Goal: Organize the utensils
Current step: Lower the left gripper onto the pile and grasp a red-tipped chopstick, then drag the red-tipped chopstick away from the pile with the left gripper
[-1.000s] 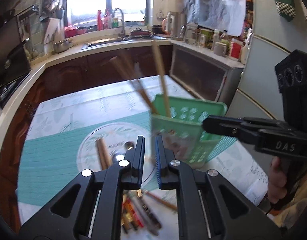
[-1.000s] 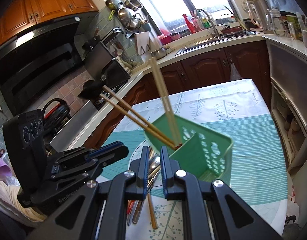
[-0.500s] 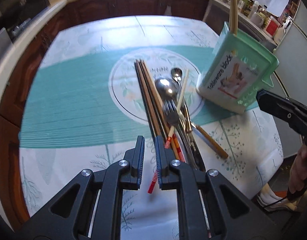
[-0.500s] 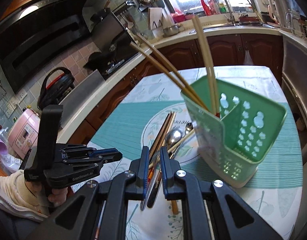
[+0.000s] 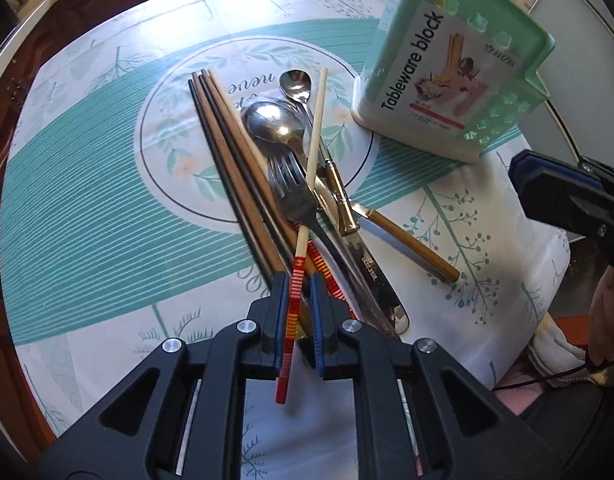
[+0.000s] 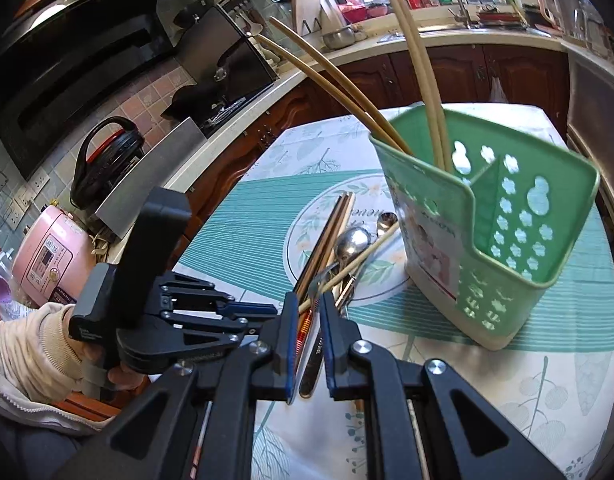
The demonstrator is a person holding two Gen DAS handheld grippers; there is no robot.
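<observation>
A pile of utensils lies on the round print of the tablecloth: dark brown chopsticks (image 5: 227, 140) (image 6: 327, 240), two spoons (image 5: 271, 120), a fork (image 5: 291, 184), a knife (image 5: 371, 272) and a pale chopstick with a red-striped end (image 5: 313, 152) (image 6: 359, 260). My left gripper (image 5: 298, 280) (image 6: 273, 310) points steeply down over the striped end. Its jaws are a narrow slit, and the chopstick shows through it without filling it. The green tableware holder (image 5: 447, 72) (image 6: 507, 240) stands upright to the right with several pale chopsticks (image 6: 419, 80) in it. My right gripper (image 6: 307, 300) (image 5: 519, 172) is shut and empty, near the holder.
A wooden-handled utensil (image 5: 411, 244) sticks out of the pile toward the table's right edge. Beyond the table's left side are a pink cooker (image 6: 47, 252), a black pot (image 6: 107, 160) and the stove. A sleeved hand (image 6: 35, 344) holds the left gripper.
My left gripper has tipped downward and dropped close over the pile, so the striped chopstick end now lines up with its slit. The right gripper has shifted a little lower.
</observation>
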